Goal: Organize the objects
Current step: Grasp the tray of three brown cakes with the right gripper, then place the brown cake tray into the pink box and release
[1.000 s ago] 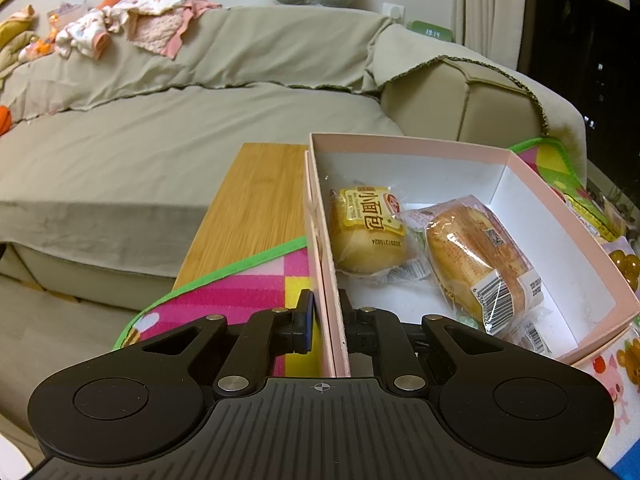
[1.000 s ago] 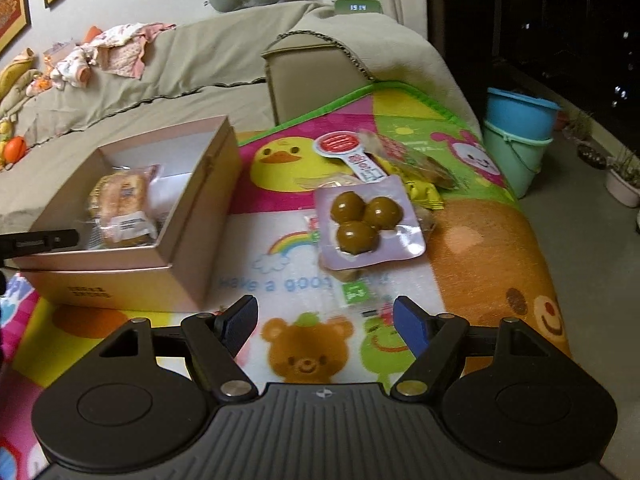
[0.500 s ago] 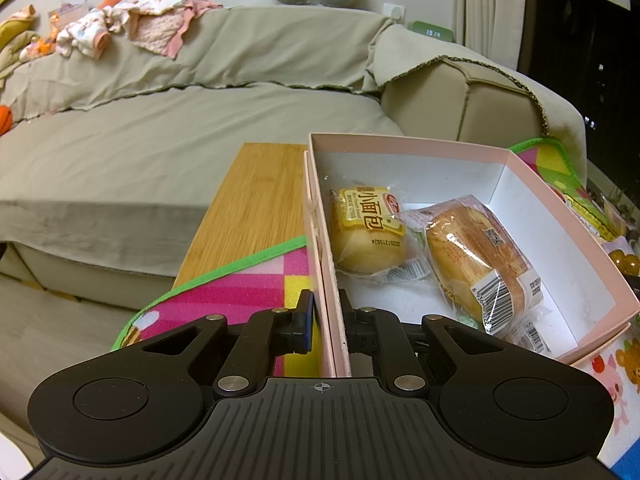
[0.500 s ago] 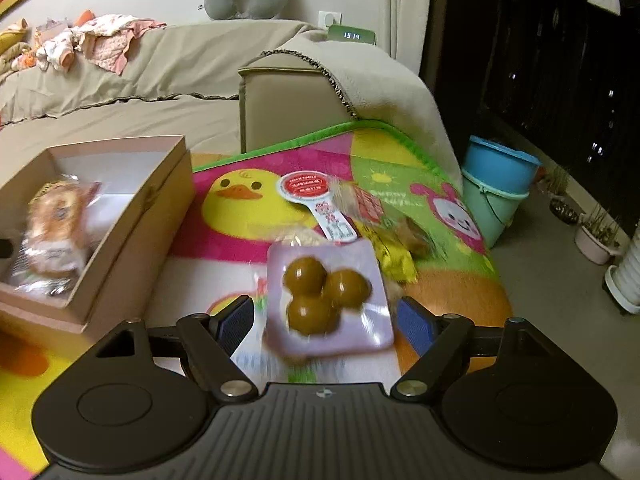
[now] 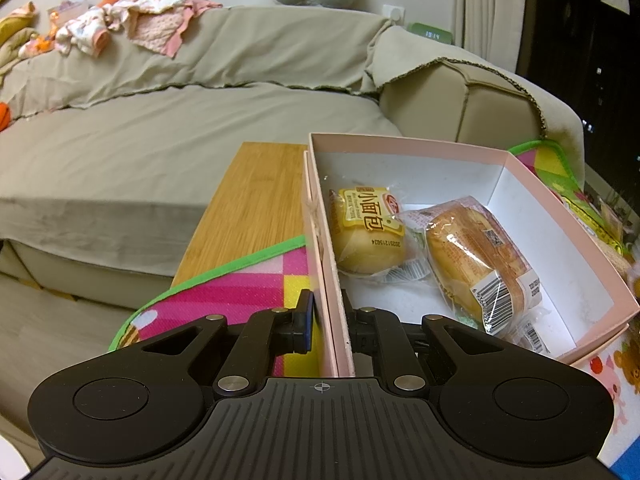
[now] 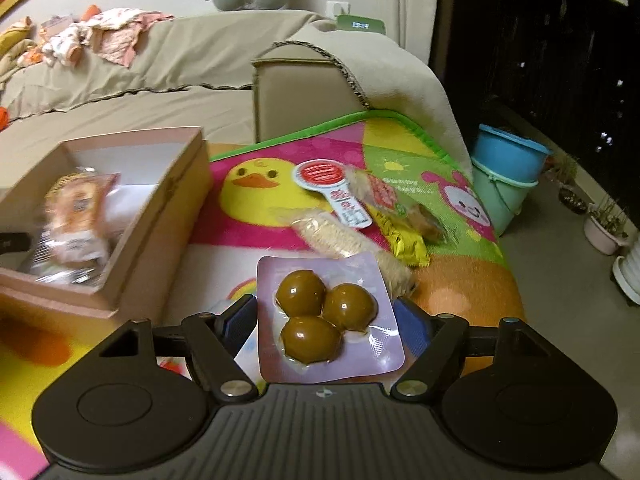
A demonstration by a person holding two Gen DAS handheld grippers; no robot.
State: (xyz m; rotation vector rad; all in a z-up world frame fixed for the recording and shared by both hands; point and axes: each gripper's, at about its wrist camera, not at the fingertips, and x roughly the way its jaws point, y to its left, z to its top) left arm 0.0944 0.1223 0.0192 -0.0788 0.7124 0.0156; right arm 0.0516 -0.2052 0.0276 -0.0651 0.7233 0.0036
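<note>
Pink box (image 5: 520, 168) on the colourful mat (image 5: 224, 292), side wall clamped tight by left gripper (image 5: 328, 320), two wrapped buns (image 5: 368, 232) lying inside. Further right, purple pack of three brown eggs (image 6: 326, 312) on the mat between the right gripper (image 6: 326, 320) fingers, just narrowing, contact unclear; other snack packets (image 6: 352, 232) just beyond.

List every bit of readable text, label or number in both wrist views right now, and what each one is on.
"小面包": yellow label of the left bun packet in the pink box.
"2025121502A", last character unsure: date stamp on that packet.
Second bun packet: barcode and print too small.
Green clock: digits too blurred.
Round red-and-white tag and play mat lettering: too blurred.
</note>
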